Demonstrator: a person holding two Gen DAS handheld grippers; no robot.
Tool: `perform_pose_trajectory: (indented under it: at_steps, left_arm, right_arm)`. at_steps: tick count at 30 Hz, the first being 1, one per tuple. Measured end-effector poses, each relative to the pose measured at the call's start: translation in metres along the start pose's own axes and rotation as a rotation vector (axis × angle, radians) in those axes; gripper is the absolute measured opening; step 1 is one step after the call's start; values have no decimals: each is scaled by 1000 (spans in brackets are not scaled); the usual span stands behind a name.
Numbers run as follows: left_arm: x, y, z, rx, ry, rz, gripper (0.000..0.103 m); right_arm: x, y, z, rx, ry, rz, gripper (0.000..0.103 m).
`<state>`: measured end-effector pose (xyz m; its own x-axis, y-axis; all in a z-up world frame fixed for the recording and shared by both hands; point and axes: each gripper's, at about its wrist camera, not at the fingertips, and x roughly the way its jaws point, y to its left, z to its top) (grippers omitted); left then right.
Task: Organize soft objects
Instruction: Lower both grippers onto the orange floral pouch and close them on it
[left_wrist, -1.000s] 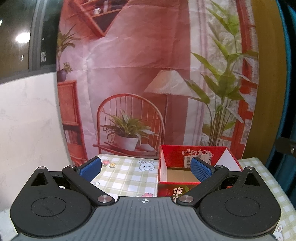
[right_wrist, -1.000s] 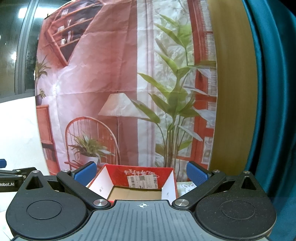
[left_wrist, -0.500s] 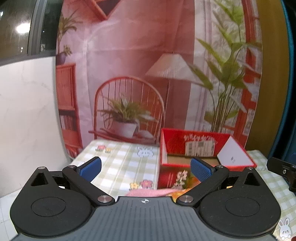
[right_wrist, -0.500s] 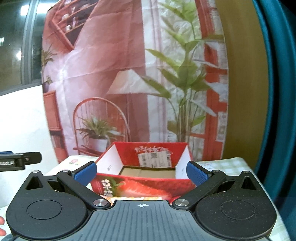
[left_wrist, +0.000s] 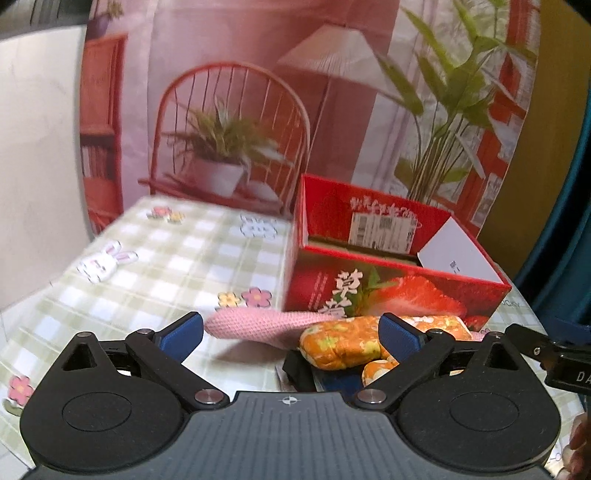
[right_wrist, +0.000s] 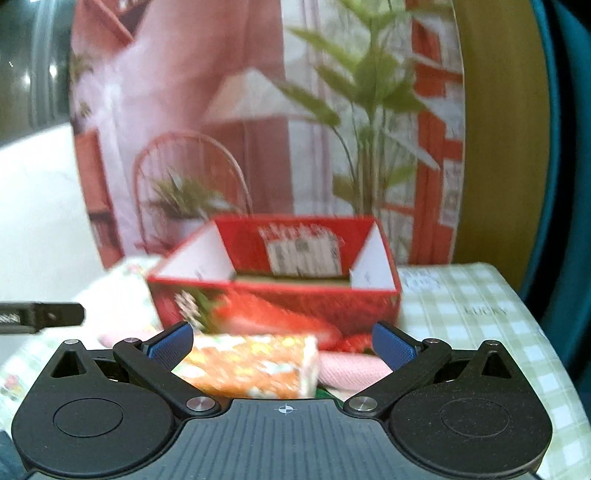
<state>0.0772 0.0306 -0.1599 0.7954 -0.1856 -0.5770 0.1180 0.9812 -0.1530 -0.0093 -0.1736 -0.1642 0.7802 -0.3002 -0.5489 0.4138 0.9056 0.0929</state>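
An open red strawberry box (left_wrist: 391, 291) (right_wrist: 280, 299) stands on the checked tablecloth (left_wrist: 166, 266). In front of it lie a pink knitted cloth (left_wrist: 255, 326) (right_wrist: 351, 367) and orange floral soft pads (left_wrist: 340, 345) (right_wrist: 251, 363), with a dark blue item (left_wrist: 332, 380) under them. My left gripper (left_wrist: 290, 336) is open above and just short of this pile, nothing between its fingers. My right gripper (right_wrist: 282, 343) is open too, hovering over the orange pad, which shows blurred between its fingers. The box holds nothing that I can see.
A printed backdrop (left_wrist: 295, 92) of a chair, lamp and plants hangs behind the table. A teal curtain (right_wrist: 561, 147) closes off the right side. The right gripper's body (left_wrist: 554, 358) juts in at the left view's right edge. Bare cloth (right_wrist: 472, 295) lies right of the box.
Both grippers have tilted downward and come closer to the table. The pile of soft things in front of the box, hidden one second ago, now shows. Both grippers stay open.
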Motion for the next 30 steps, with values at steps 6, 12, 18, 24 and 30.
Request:
perform_pose_trajectory:
  at_steps: [6, 12, 18, 24, 30]
  left_arm:
    - [32, 4, 9, -25, 96, -70, 79]
    - [72, 8, 22, -75, 222, -144, 75]
    - [104, 16, 15, -141, 347, -213, 73]
    - [125, 11, 14, -131, 414, -282, 66]
    - [130, 9, 14, -105, 457, -319, 49]
  right_arm:
    - [26, -9, 4, 3, 58, 51, 102]
    - [59, -2, 21, -102, 152, 121, 87]
    - [85, 5, 9, -129, 293, 177, 83]
    - [92, -9, -1, -36, 345, 240, 83]
    - [98, -20, -1, 5, 394, 292, 83]
